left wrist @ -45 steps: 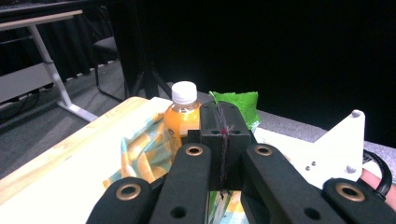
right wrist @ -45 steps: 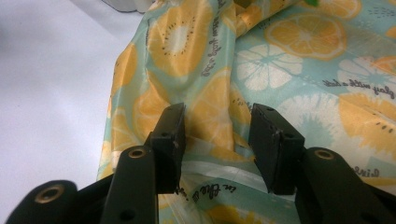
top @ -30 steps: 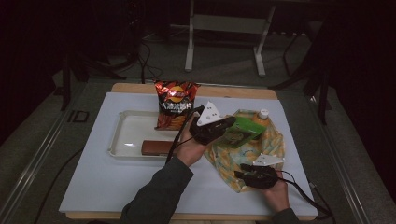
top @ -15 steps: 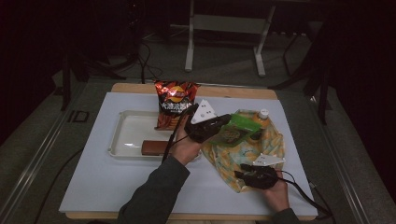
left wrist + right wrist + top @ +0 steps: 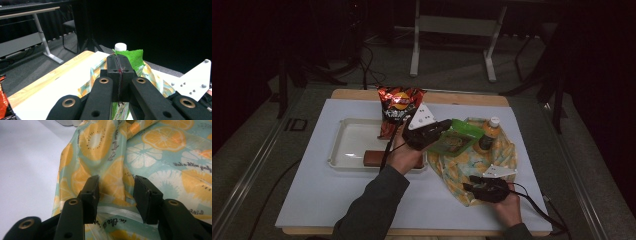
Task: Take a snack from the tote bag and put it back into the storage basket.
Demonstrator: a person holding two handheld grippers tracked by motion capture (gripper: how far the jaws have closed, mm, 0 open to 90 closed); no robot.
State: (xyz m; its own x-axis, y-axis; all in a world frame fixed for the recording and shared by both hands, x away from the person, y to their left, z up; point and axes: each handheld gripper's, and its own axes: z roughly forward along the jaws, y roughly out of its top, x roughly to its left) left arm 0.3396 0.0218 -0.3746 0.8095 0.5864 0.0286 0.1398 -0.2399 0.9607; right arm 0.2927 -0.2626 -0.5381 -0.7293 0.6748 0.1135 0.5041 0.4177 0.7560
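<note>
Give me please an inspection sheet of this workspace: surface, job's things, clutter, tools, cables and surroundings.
Surface: white board on a wooden table; no spills seen.
Job's things: green packet lifted above the fruit-print bag, which lies crumpled on the board.
Clutter: orange drink bottle upright at the bag's far end; red chip bag upright at the far edge of a clear tray; brown bar in the tray.
Tools: left tool shut on the green packet's edge; right tool open, jaws astride a fold of the bag.
Cables: a black cable trails from each tool across the board.
Surroundings: dark room, grey table frame behind, grey floor.
</note>
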